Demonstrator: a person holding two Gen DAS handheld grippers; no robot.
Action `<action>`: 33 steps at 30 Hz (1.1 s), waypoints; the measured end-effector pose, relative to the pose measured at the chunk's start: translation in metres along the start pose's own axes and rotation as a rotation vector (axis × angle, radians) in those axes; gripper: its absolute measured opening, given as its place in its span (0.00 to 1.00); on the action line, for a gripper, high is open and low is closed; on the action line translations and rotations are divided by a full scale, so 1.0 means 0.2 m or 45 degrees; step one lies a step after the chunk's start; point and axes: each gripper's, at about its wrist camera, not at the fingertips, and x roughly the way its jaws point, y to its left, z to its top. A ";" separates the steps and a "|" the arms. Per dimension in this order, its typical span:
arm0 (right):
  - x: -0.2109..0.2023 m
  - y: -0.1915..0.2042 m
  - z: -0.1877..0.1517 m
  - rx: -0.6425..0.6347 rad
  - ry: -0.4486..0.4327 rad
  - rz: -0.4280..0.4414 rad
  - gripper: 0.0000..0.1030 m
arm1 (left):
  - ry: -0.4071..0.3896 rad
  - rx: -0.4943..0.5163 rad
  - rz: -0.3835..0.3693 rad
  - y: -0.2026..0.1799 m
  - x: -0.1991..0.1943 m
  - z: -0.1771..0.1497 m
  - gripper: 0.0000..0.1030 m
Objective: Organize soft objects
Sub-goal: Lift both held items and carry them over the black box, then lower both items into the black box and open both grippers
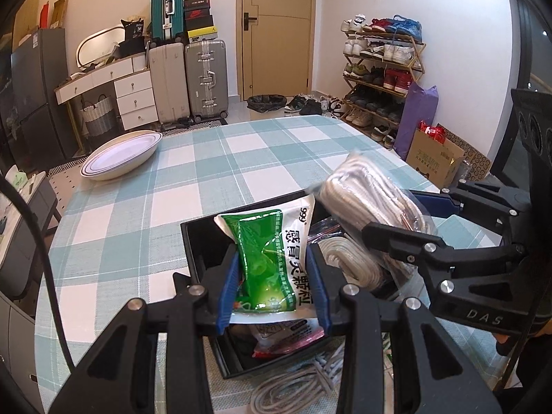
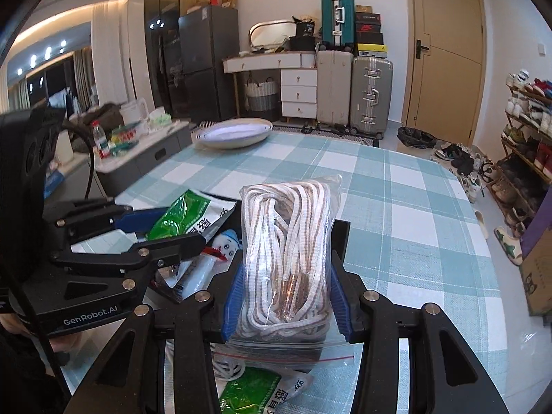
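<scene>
Left gripper (image 1: 272, 286) fingers pinch green sachet (image 1: 267, 258); right gripper (image 2: 286, 296) fingers pinch bagged rope (image 2: 286, 252), both over black bin (image 1: 196, 241).

Both wrist views close above black bin (image 1: 200, 241), facing door; shared: checked table (image 2: 396, 207).

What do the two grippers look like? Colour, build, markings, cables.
Both are matte black linkage frames with silver pivot pins and blue pads on the fingers. The left gripper is marked "GenRobot.AI" and has a black cable. The right gripper reads "DAS".
</scene>
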 end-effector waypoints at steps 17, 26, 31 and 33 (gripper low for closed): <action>0.19 0.02 0.02 -0.138 0.134 0.023 0.43 | 0.051 0.025 0.024 0.00 0.07 -0.03 0.36; 0.22 0.01 0.01 -0.135 0.160 0.046 0.43 | 0.052 0.030 0.027 0.01 0.08 -0.03 0.36; 0.23 0.00 0.01 -0.112 0.174 0.065 0.43 | 0.054 0.038 0.030 0.02 0.08 -0.04 0.36; 0.23 0.00 0.01 -0.094 0.182 0.066 0.43 | 0.055 0.040 0.030 0.02 0.08 -0.04 0.36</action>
